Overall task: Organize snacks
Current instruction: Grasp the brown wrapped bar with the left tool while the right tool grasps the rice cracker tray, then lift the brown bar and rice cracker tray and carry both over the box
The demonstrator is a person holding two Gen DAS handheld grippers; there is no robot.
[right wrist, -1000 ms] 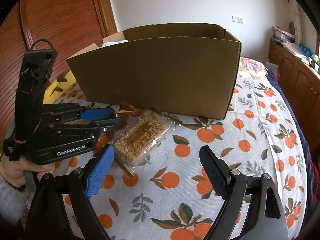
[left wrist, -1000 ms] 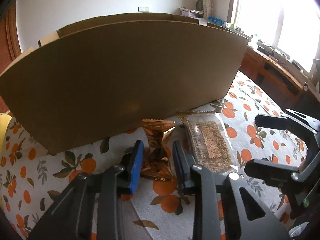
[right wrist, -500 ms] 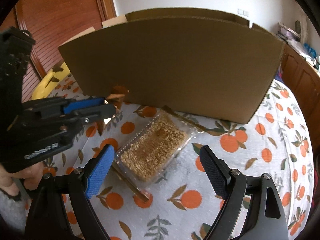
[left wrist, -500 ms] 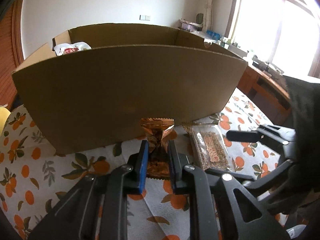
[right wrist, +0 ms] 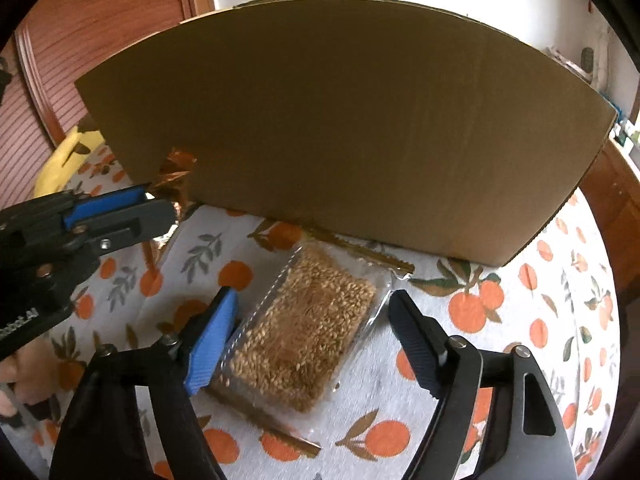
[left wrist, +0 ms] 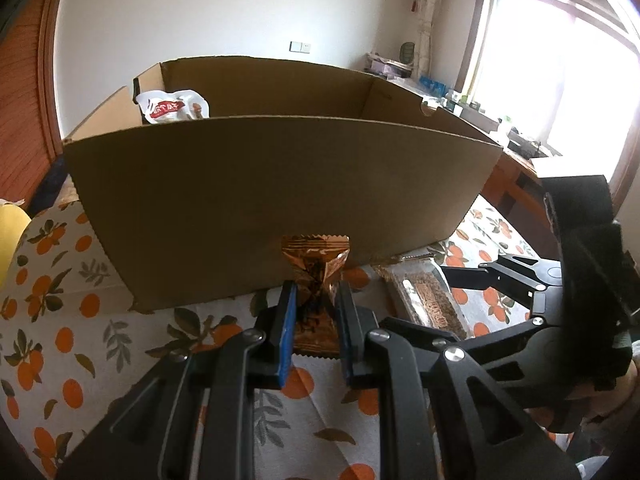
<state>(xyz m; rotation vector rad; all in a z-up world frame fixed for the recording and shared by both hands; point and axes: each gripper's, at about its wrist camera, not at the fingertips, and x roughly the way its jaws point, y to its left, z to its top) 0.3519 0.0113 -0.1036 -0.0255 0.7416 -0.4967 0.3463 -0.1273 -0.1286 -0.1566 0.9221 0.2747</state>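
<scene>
My left gripper [left wrist: 315, 296] is shut on a gold-brown snack packet [left wrist: 316, 264] and holds it up in front of the near wall of a cardboard box [left wrist: 280, 184]. A white snack bag [left wrist: 172, 106] lies inside the box at the back left. My right gripper [right wrist: 312, 312] is open and straddles a clear packet of grain bars [right wrist: 304, 336] that lies on the orange-print cloth. That packet also shows in the left wrist view [left wrist: 424, 296]. The left gripper and its packet [right wrist: 174, 176] show at the left of the right wrist view.
The table wears a white cloth with an orange print [right wrist: 520, 320]. The box wall [right wrist: 352, 128] stands close behind the grain packet. A yellow object [right wrist: 64, 160] lies at the far left. A wooden sideboard [left wrist: 516, 176] runs under the window.
My left gripper has shut on the gold packet and lifted it off the cloth. My right gripper has moved down and forward over the grain packet, still open.
</scene>
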